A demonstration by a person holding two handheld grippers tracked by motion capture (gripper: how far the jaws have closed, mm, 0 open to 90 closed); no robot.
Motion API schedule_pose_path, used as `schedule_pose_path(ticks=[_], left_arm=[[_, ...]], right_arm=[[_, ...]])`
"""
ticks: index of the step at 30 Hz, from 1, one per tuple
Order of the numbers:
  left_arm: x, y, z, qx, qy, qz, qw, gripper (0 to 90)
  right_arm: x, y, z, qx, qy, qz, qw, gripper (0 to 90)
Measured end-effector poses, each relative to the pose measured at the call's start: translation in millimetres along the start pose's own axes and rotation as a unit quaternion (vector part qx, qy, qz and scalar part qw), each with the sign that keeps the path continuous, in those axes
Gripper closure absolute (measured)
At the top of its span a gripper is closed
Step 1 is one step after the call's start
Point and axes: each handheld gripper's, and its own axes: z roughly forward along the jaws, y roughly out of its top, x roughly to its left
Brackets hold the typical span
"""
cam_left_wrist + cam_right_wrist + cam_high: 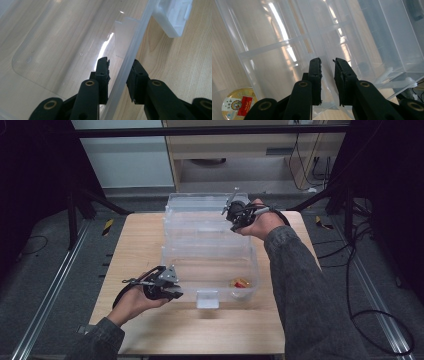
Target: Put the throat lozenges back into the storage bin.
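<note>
A clear plastic box [210,245] is sitting on the wooden counter [145,245], grey floor around; the left tool [172,290] is gripping its front wall, the right tool [235,217] its tray wall.

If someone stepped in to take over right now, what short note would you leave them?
Left claw: straddles the near wall of the clear plastic box at its left corner; whether it pinches is unclear.
Right claw: jaws nearly together around a thin edge of the raised tray section at the far right of the box.
A small round gold and red item lies in the box's near right corner.
Done: box is open on the wooden table, both claws placed.
Left: probably moving the tray section; I can't tell which way.
</note>
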Motion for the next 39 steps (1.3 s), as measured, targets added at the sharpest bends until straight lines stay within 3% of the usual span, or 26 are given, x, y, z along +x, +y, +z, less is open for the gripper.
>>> schedule_pose_path(ticks=[25, 39], left_arm=[[-4.5, -0.6, -0.1, -0.001, 0.004, -0.008, 1.0, 70.4], [-5.7, -0.3, -0.1, -0.006, 0.005, -0.015, 0.9999, 69.9]], right_arm=[[13.9, -2.8, -14.8, -0.005, 0.006, -0.004, 1.0, 79.8], [13.5, 5.8, -9.6, -0.006, 0.005, -0.005, 1.0, 81.5]])
